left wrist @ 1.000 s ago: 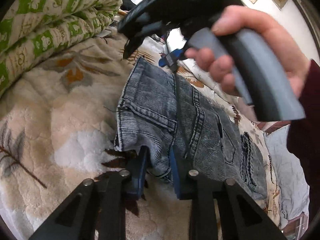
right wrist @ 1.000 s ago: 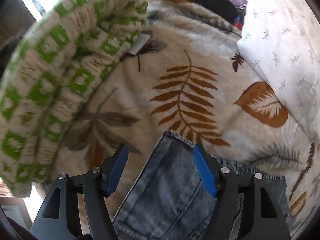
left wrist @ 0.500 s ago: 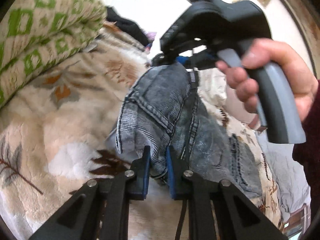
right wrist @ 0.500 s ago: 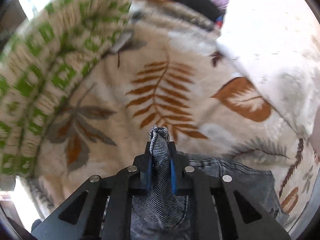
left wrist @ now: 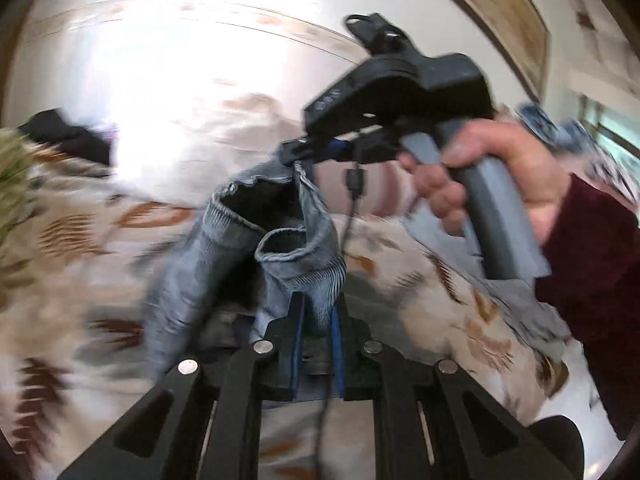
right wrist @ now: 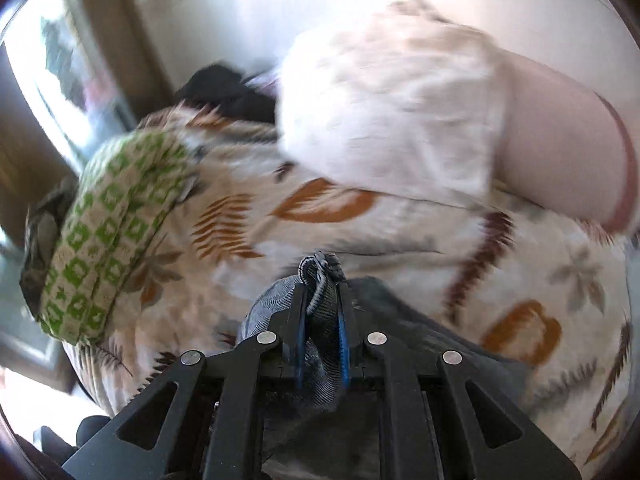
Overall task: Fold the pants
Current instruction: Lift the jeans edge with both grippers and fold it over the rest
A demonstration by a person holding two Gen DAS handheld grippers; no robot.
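Note:
The grey-blue denim pants (left wrist: 280, 248) hang lifted off the leaf-print bedspread (left wrist: 80, 280), stretched between both grippers. My left gripper (left wrist: 316, 312) is shut on one edge of the denim. My right gripper (right wrist: 322, 300) is shut on another edge of the pants (right wrist: 320, 280), which bunches out past the blue pads. In the left wrist view the right gripper (left wrist: 304, 152) shows higher up, held by a hand (left wrist: 500, 168), pinching the top of the raised fabric. Both views are motion-blurred.
A rolled green-and-cream quilt (right wrist: 112, 224) lies at the left side of the bed. A white pillow (right wrist: 392, 112) and a pink one (right wrist: 560, 148) lie at the head. A dark garment (right wrist: 224, 92) lies behind. A white wall (left wrist: 160, 60) is beyond.
My right gripper has shut on the pants edge. Both grippers have lifted the denim up off the bedspread, and both cameras now tilt up toward the wall and pillows.

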